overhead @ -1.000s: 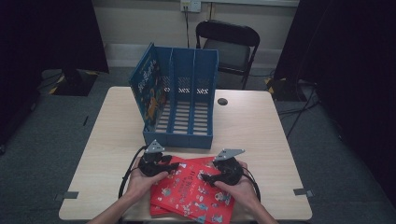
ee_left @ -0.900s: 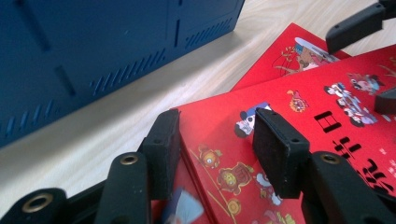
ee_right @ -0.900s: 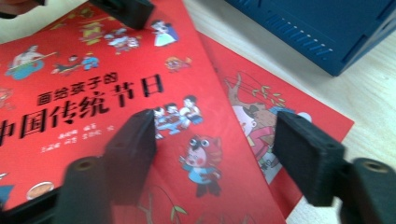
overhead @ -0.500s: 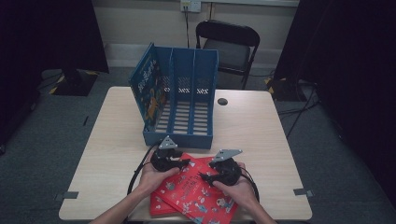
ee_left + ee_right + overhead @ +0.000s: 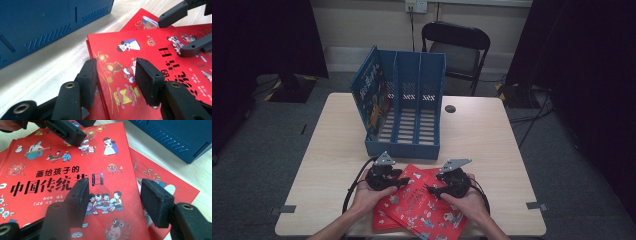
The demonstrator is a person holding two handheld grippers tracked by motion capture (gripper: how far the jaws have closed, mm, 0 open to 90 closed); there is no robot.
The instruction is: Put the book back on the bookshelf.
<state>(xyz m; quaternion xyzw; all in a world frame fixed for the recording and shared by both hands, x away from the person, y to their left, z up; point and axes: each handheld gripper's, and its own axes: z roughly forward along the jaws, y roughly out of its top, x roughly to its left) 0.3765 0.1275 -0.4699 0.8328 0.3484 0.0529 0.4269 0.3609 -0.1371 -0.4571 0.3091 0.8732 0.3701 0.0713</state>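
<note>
Item: red book (image 5: 422,207) atop a second, on bench (image 5: 492,140).
We found left gripper (image 5: 115,77) and right gripper (image 5: 113,195) straddling its opposite edges, jaws apart; right's had just been closing.

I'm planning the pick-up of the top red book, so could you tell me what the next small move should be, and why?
Probably close the left gripper on the top red book's edge. Its fingers straddle that edge without pressing it. The right gripper also brackets the cover's other edge, its jaws having just been closing with the book between them. The blue file rack stands just behind, with open slots.
</note>
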